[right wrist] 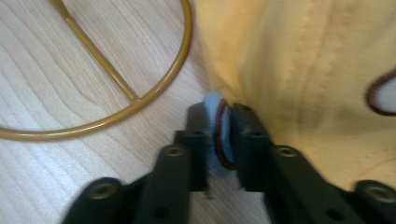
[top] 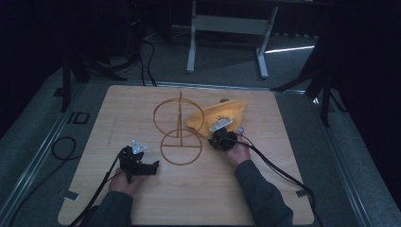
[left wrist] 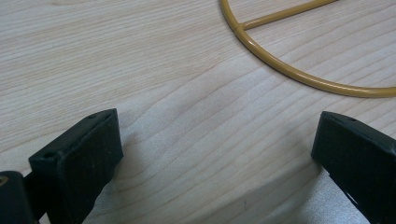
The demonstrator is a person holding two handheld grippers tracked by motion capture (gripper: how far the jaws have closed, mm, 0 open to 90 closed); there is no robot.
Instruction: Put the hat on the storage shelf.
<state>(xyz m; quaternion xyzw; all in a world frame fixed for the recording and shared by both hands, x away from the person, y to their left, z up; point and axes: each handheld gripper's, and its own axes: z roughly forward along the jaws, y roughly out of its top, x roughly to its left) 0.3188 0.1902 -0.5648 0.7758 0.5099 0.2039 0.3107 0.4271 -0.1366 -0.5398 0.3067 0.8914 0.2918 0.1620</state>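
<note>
So far your right gripper [right wrist: 223, 135] is clamped on the pale blue, brown-edged tip of the yellow cap [right wrist: 299, 70], which lies slumped just ahead of it on the table [top: 198, 198], touching the gold wire stand [top: 178, 130]. Hanging it there still looks undone; your left gripper [left wrist: 217, 154] rests spread and empty short of the stand's ring.
</note>
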